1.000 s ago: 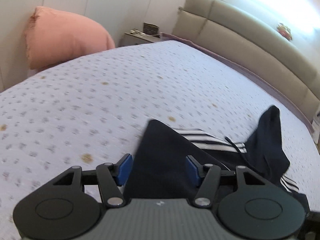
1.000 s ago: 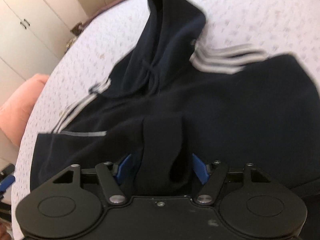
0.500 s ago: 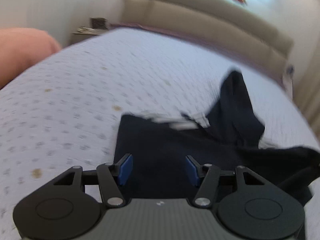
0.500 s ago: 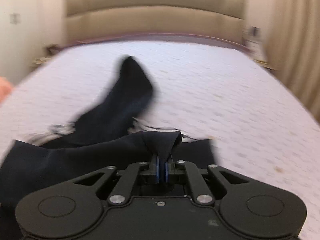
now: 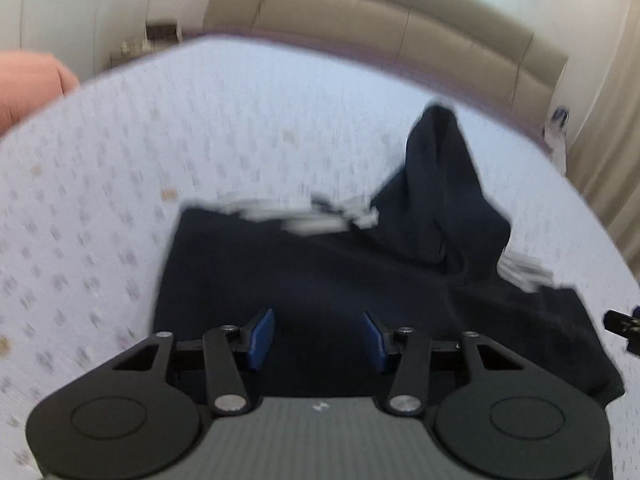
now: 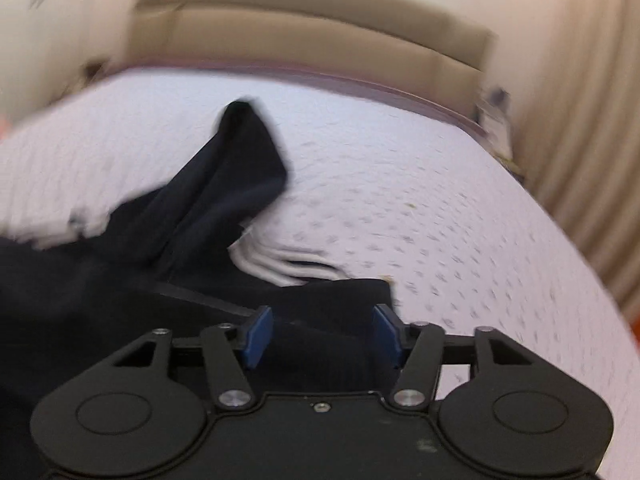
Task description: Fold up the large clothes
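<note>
Right gripper (image 6: 320,334) just popped wide, dropping the dark navy white-striped hoodie (image 5: 360,280) on the dotted white bedspread (image 5: 100,200) below the beige headboard (image 5: 360,20); left gripper (image 5: 318,336) gapes too, fold landed.

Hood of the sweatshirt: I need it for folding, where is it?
In the left wrist view the hood points toward the headboard, right of centre on the bed.

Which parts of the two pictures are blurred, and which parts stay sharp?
Left wrist view: the left gripper is sharp, the hoodie and its white stripes smear. Right wrist view: the right gripper is sharp; bedspread and headboard streak.
</note>
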